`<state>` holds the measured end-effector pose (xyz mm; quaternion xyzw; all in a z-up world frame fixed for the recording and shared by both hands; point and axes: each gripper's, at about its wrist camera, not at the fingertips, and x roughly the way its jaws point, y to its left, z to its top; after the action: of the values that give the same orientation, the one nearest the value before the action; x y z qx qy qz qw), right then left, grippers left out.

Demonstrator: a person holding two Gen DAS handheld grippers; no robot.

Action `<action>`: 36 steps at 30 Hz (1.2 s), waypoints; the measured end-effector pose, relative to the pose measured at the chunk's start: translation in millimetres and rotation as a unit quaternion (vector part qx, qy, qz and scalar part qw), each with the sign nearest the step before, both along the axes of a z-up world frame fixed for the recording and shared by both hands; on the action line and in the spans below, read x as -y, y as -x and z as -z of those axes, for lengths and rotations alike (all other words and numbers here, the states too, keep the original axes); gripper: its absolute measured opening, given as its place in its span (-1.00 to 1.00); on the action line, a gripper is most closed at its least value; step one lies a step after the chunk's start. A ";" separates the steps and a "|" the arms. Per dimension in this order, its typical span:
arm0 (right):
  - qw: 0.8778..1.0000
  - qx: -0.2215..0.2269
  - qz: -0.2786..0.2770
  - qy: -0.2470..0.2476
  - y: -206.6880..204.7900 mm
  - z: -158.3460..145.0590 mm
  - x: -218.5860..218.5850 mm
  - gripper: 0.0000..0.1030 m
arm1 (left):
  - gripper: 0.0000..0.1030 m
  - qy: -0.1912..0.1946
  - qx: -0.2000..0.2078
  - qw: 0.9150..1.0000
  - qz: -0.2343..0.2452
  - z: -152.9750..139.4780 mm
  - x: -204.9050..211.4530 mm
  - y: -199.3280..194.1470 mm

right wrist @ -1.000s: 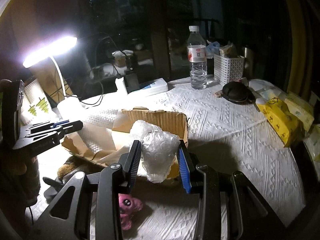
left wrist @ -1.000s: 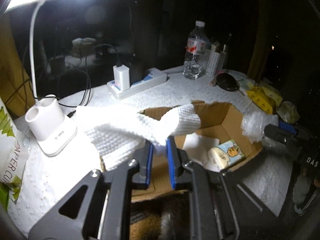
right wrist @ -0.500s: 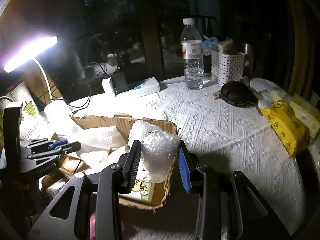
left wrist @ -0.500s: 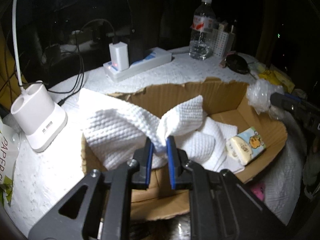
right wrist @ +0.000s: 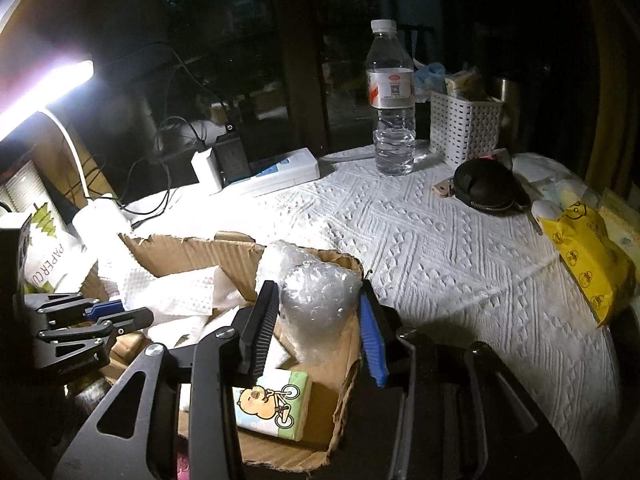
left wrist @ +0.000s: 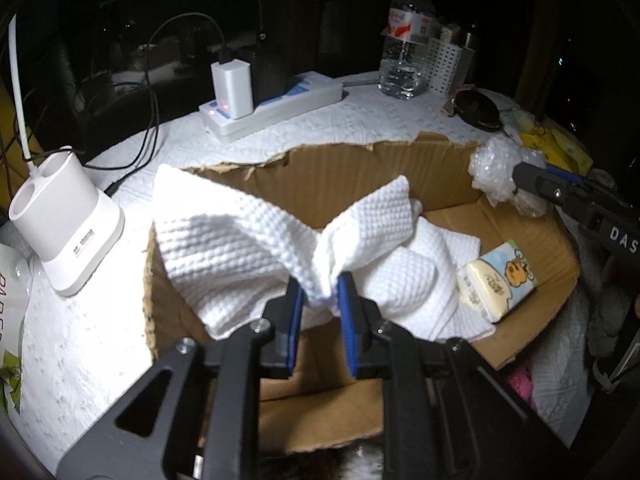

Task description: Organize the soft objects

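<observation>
Towel (left wrist: 248, 252): white waffle-weave cloth, matt, pinched in left gripper (left wrist: 320, 304).
Wad (right wrist: 320, 300) in right gripper (right wrist: 316, 320): clear bubble wrap, glossy, crinkled.
Box (left wrist: 340, 176): brown corrugated cardboard, torn rough rim.
Tissue pack (right wrist: 276, 404): printed plastic film, slight sheen.
Table cover (right wrist: 440, 260): white embossed cloth, matt.
Bottle (right wrist: 392, 100), upper centre: clear plastic.
Gripper bodies: matt black plastic, blue ribbed pads (left wrist: 346, 328).

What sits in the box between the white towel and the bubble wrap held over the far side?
In the left wrist view, a small cartoon-printed tissue pack lies on the cardboard box floor between the white towel and the bubble wrap.
</observation>
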<state>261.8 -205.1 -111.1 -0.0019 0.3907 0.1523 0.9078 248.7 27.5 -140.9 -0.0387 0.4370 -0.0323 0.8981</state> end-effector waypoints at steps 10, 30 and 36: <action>1.000 -0.006 0.008 0.015 4.7 -1.8 0.0 0.01 | 0.30 -0.006 0.019 1.000 -0.004 -14.6 0.9 8.3; 1.000 0.013 0.016 0.013 48.4 -31.9 3.2 0.01 | 0.44 -0.004 0.063 0.998 -0.003 -53.0 3.8 50.7; 1.000 0.020 0.015 0.005 69.6 -45.2 1.1 0.01 | 0.44 -0.001 0.075 0.997 0.004 -62.7 7.6 67.2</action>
<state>192.2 -206.2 -65.9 -0.0032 0.3727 0.1365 0.9178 181.4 19.8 -78.2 -0.0341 0.3682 -0.0381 0.9283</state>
